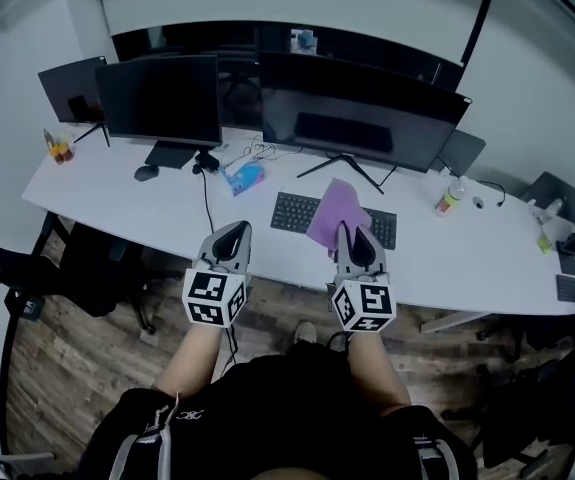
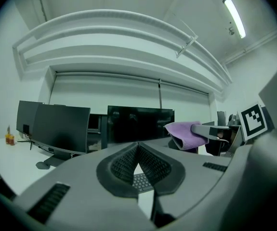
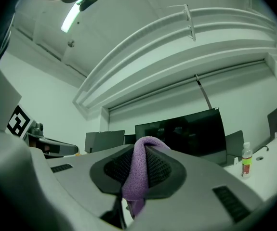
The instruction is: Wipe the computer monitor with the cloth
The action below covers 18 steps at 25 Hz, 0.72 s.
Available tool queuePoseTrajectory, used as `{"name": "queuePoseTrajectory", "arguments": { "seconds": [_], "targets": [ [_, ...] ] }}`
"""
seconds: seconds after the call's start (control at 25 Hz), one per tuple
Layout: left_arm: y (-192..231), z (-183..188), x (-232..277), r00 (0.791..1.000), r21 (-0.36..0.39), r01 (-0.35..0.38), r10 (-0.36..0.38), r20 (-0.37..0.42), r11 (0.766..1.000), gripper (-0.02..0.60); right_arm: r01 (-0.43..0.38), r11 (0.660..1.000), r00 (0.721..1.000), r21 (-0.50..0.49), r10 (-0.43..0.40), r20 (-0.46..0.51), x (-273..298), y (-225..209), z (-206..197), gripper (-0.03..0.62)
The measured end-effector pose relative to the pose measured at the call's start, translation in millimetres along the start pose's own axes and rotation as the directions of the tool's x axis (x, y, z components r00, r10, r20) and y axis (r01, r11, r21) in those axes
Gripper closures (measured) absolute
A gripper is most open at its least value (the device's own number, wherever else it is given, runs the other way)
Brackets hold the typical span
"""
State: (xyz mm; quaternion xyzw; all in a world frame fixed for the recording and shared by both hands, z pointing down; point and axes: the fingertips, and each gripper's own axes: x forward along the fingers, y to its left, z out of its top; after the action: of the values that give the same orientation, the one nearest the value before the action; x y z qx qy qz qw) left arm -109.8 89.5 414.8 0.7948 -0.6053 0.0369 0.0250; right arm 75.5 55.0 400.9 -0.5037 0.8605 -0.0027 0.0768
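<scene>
**Right gripper [image 3: 147,150] clamped on the purple cloth [image 3: 139,174]; left gripper [image 2: 138,147] closed tip to tip, empty.**
Only the head view shows you holding both over the desk's [image 1: 437,258] near edge, with the cloth above the keyboard [image 1: 292,211] and short of the wide monitor [image 1: 362,113]. Your right gripper view shows the cloth folded between the pads. Bare desk lies between the keyboard and the bottle [image 1: 449,198].

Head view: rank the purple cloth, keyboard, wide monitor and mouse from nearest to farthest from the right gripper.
1. Purple cloth: clamped by the right gripper.
2. Keyboard: on the desk, just ahead of the gripper.
3. Wide monitor: behind the keyboard.
4. Mouse: far off to the left, by the smaller monitor.
</scene>
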Motion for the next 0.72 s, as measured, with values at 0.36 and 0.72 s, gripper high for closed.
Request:
{"name": "queuePoseTrajectory", "arguments": {
  "seconds": [0.36,0.72],
  "targets": [
    [12.5,30.1,115.2,0.998,-0.012,-0.060,0.060,-0.007,0.998,0.571,-0.073,0.997,0.997,0.000,0.073,-0.003,103.0,-66.0,10.2,0.517],
    [19.8,40.6,185.4,0.992,-0.016,-0.121,0.120,-0.029,0.993,0.569,-0.142,0.990,0.990,0.024,0.142,-0.007,169.3,-103.0,10.9,0.517]
  ]
}}
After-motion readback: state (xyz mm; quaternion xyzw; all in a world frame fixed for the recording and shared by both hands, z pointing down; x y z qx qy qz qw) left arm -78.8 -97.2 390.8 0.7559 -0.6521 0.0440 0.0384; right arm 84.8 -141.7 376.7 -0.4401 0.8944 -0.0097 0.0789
